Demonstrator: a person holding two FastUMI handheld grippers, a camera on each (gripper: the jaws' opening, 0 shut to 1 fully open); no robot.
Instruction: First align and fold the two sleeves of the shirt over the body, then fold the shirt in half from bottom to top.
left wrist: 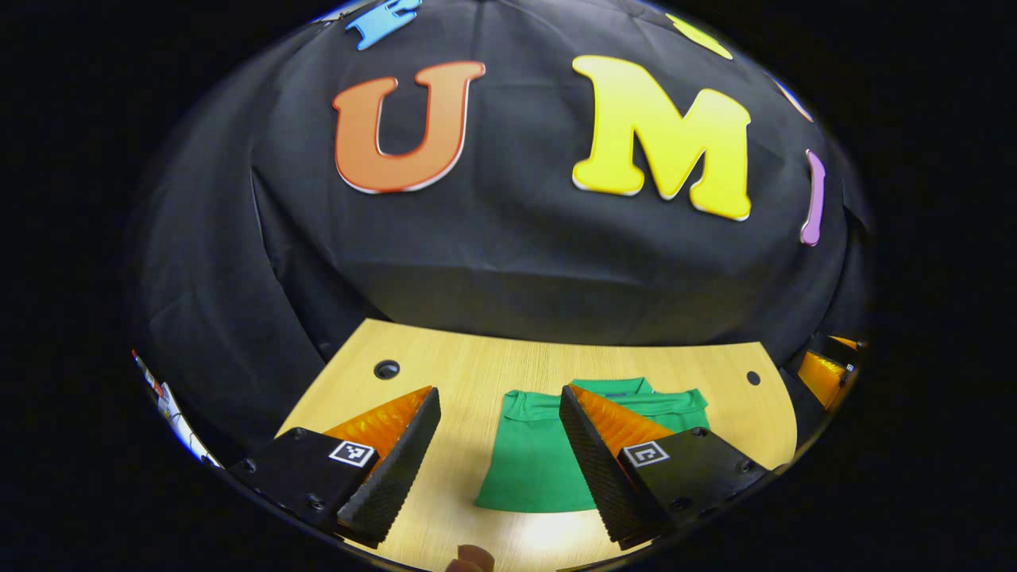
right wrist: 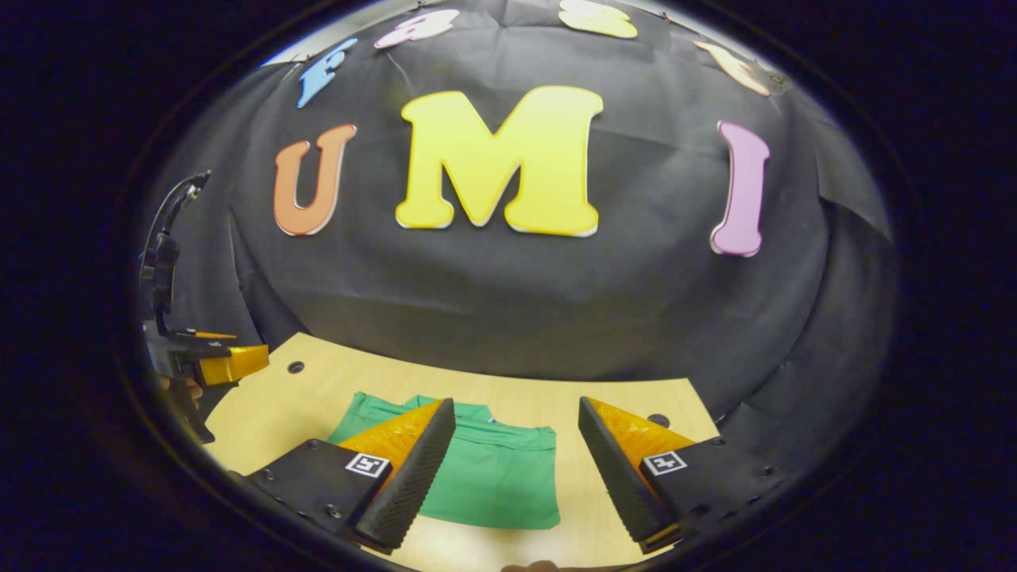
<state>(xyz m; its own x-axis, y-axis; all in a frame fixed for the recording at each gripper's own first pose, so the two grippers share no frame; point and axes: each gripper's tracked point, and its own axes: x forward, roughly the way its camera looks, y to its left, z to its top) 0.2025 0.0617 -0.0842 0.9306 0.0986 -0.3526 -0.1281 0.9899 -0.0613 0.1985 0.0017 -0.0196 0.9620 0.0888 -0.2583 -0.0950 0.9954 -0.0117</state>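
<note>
A green shirt [left wrist: 540, 457] lies folded into a compact rectangle on the light wooden table [left wrist: 469, 373], collar toward the back wall. In the left gripper view my left gripper [left wrist: 499, 465] hangs open above the table's near side, the shirt's left edge showing between its fingers. The right gripper view has the same shirt [right wrist: 496, 477] lying flat, with my right gripper [right wrist: 516, 477] open above its right half and nothing held. At that view's far left the left gripper [right wrist: 226, 361] hovers over the table's left edge, held by a hand.
Black cloth walls close in behind and beside the table. Small round holes [left wrist: 387, 369] mark the tabletop near its back corners. Part of the right gripper [left wrist: 826, 369] shows at the right edge of the left gripper view. A fingertip [left wrist: 470, 558] pokes in at the bottom.
</note>
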